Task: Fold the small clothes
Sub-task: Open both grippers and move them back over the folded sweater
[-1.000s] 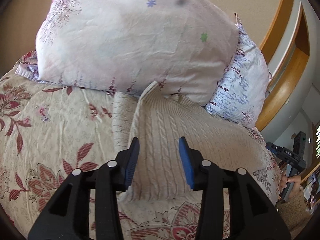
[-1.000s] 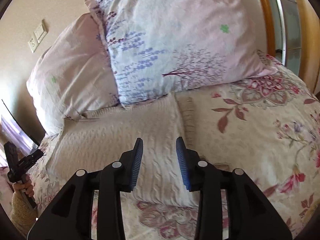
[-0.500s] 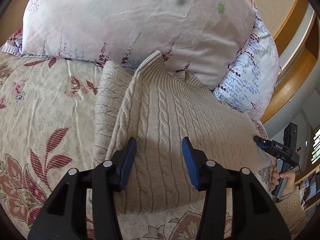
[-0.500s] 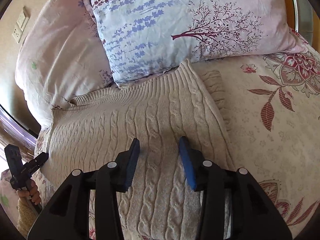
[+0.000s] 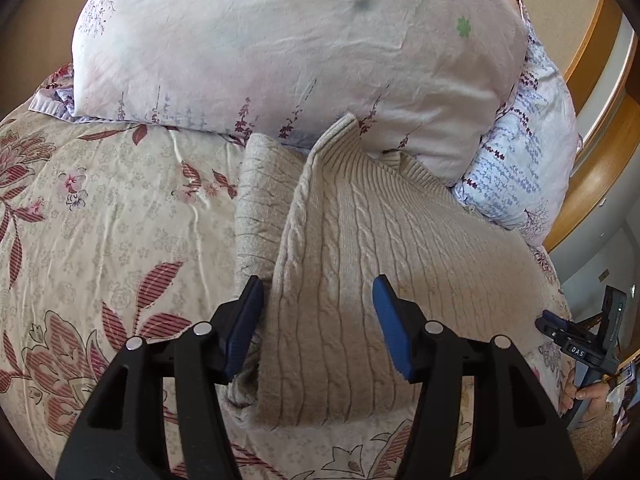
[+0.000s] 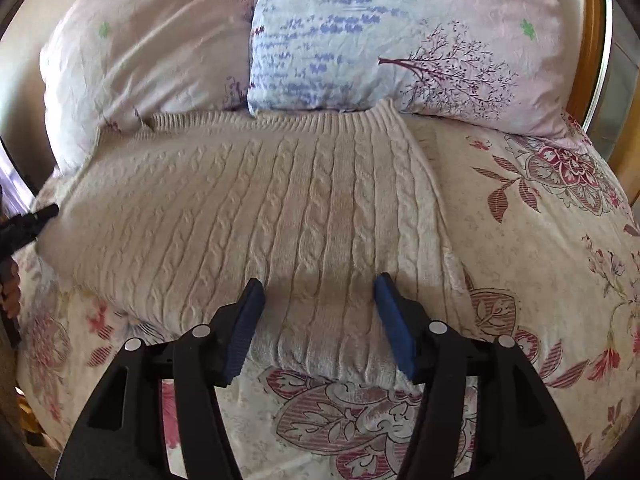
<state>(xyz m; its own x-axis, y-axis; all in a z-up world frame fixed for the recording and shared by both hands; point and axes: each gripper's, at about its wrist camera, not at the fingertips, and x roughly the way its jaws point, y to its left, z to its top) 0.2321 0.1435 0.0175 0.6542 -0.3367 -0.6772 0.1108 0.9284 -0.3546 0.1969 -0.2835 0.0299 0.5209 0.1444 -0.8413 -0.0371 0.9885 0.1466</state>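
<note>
Both grippers sit with their blue-padded jaws spread wide and nothing between them, so the cream cable-knit sweater lies free on the floral bedspread. From the left wrist view, the left gripper hovers low over the near hem of the sweater, its left pad just over the folded side edge where a plainer knit panel, probably a tucked sleeve, shows beneath the cabled front. Compared with half a second ago the camera has pulled back a little: more of the bottom hem and the bedspread below it is now visible, and the pale pink pillow fills the top of the frame again. The right gripper shows small at the far right edge, held in a hand. From the right wrist view, the right gripper is likewise spread over the sweater, which lies flat and wide with its ribbed band against the lavender-print pillow. Here too the view has backed away and swung left since half a second ago, so the whole garment and its near hem are in frame. That retreat reads as a smoothing pass finished; judging by the flat, still-wide sweater, the next fold has not yet begun.
</note>
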